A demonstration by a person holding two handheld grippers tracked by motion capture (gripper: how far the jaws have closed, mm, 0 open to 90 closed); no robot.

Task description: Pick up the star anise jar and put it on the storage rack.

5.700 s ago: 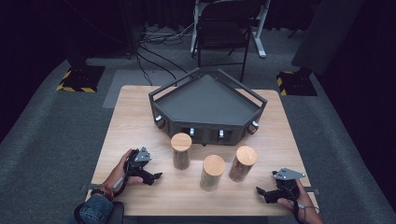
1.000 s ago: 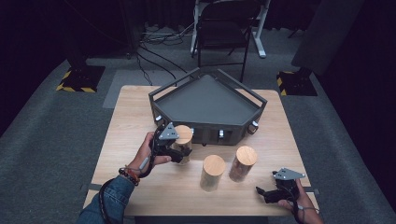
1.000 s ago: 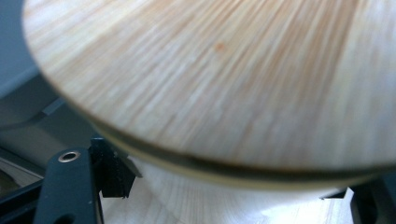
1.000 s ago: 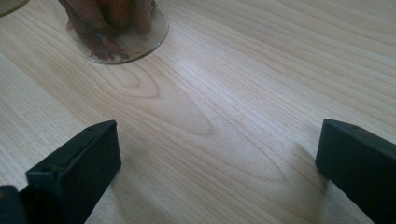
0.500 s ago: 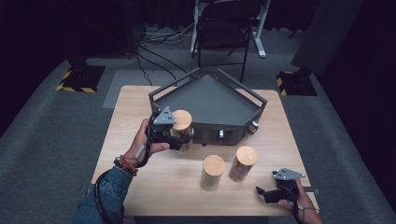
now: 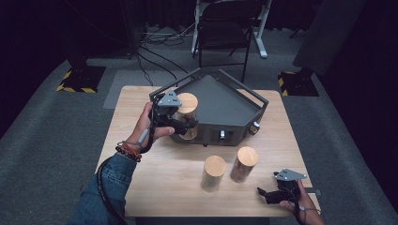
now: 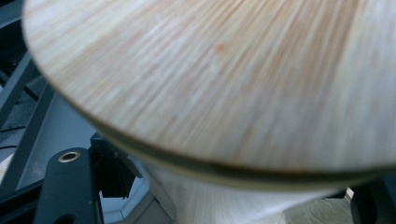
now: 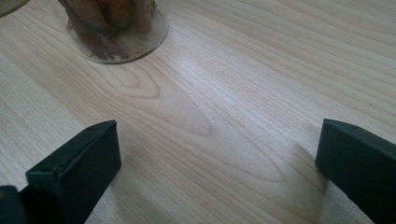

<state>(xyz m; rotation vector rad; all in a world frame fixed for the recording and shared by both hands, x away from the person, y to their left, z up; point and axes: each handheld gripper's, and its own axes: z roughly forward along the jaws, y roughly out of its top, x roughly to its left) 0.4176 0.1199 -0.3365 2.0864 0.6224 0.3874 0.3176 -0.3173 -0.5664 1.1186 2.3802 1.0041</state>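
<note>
Left gripper [image 6: 180, 123] clamps the clear wooden-lidded jar [image 6: 187, 115] at the dark angular tray's [image 6: 244, 124] rim (right gripper [image 6: 270, 193] wide open, empty).

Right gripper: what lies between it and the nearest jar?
Bare tabletop. In the right gripper view, only wood grain runs from the open right gripper to the jar's glass base; the high view agrees.

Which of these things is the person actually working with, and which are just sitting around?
In use:
- left tool, gripping a wooden-lidded jar
- dark tray, which the jar is held by

Around:
- two more lidded jars on the table
- right tool, open
- chair
- floor cables
</note>
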